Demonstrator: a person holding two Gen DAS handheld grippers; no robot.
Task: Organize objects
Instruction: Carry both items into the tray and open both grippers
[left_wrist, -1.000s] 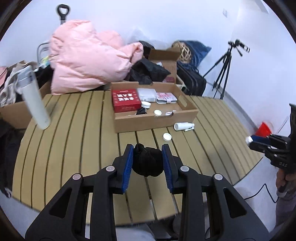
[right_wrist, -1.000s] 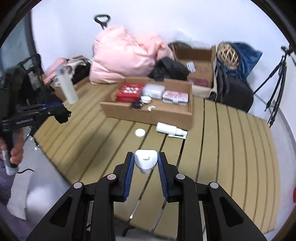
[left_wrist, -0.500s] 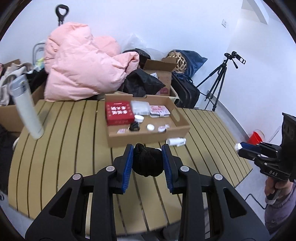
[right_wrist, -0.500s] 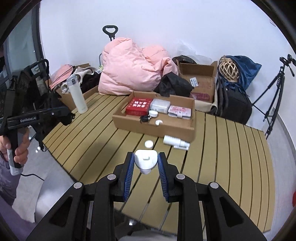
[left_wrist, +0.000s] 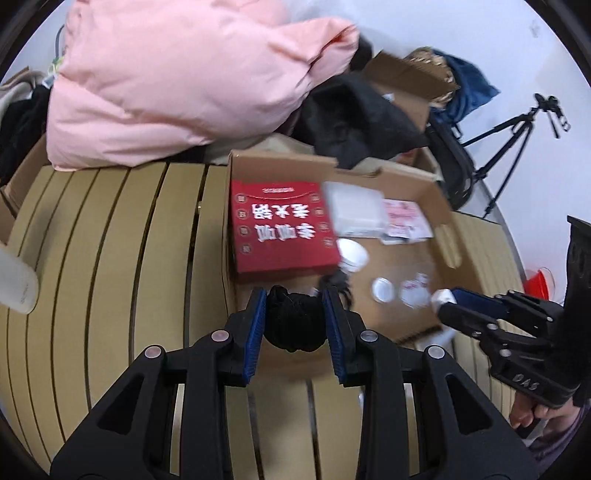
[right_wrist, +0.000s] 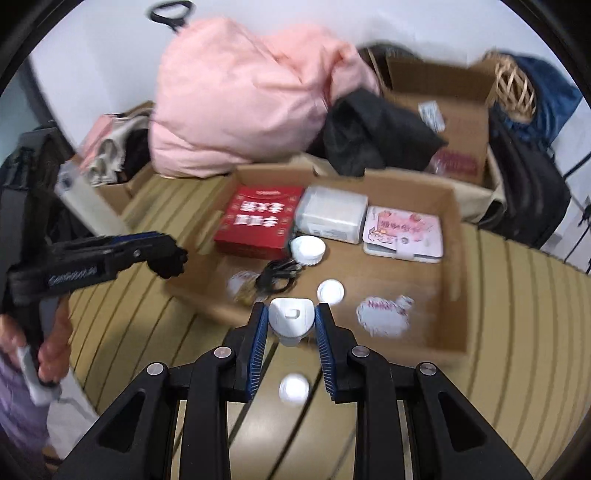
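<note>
My left gripper (left_wrist: 294, 308) is shut on a black bundled cord (left_wrist: 293, 321) and holds it over the near left corner of the open cardboard tray (left_wrist: 448, 218). My right gripper (right_wrist: 290, 321) is shut on a white plastic case (right_wrist: 291, 319) just above the tray's (right_wrist: 456, 236) near wall. The tray holds a red box (left_wrist: 280, 230), a white box (right_wrist: 332, 214), a pink tin (right_wrist: 402, 230), a white cup (right_wrist: 308, 249), a black cable (right_wrist: 279, 277) and small white lids (right_wrist: 330, 291). Each gripper shows in the other's view, the right (left_wrist: 480, 314) and the left (right_wrist: 110, 254).
A white round lid (right_wrist: 293, 387) lies on the slatted wooden table (left_wrist: 110, 258) below my right gripper. A white bottle (left_wrist: 14, 280) stands at the table's left. A pink duvet (left_wrist: 177, 74), black clothes, a second cardboard box (right_wrist: 443, 110) and a tripod (left_wrist: 517, 125) are behind.
Both grippers have moved forward and down to the tray, still holding their objects. The tray now fills the middle of both views.
</note>
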